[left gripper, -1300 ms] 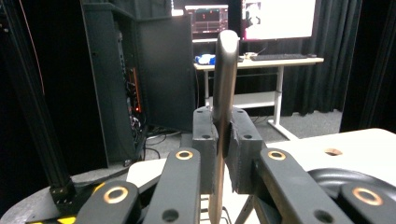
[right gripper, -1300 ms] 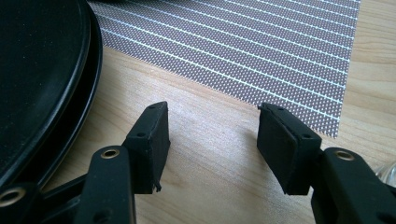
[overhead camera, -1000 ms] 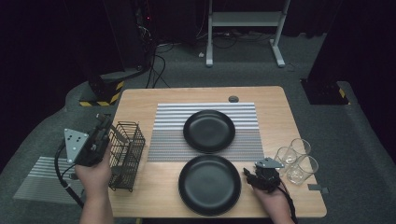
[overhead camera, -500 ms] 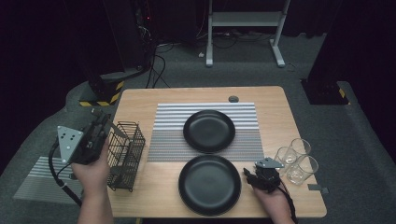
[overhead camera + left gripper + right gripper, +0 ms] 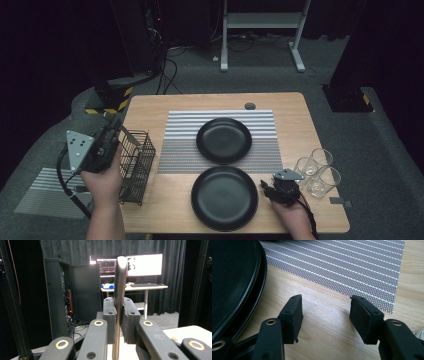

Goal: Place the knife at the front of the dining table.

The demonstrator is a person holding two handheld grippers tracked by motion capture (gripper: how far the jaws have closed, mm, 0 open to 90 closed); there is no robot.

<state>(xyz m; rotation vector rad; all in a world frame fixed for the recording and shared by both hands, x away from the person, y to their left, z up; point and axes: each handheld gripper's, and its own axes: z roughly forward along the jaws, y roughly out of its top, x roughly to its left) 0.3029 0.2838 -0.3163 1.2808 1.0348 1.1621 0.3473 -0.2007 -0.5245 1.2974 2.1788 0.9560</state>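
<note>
Left gripper: your left gripper (image 5: 102, 145) is raised at the counter's left edge, just beside the black wire basket (image 5: 136, 165); its fingers (image 5: 110, 320) are clamped tight on a slim dark metal utensil handle (image 5: 120, 290).
Held item: the utensil handle stands upright between the pads and rises above them, with a rounded tip; its lower end runs out of the left gripper view, so you cannot tell what kind of utensil it is.
Basket: the black wire basket stands upright on the left part of the light wooden counter (image 5: 175, 210), touching your left hand (image 5: 105, 182) or just beside it.
Right gripper: your right gripper (image 5: 325, 315) sits low over bare wood at the front right, fingers (image 5: 293, 315) apart with nothing between them.
Near plate: the round black plate (image 5: 224, 197) lies at the front centre, just left of the right gripper; its rim shows beside the left finger in the right gripper view.
Far plate: a second round black plate (image 5: 223, 140) rests on the grey striped placemat (image 5: 180, 127) behind the near one.
Glasses: three clear drinking glasses (image 5: 317, 172) are clustered at the right edge, just beside the right gripper.
</note>
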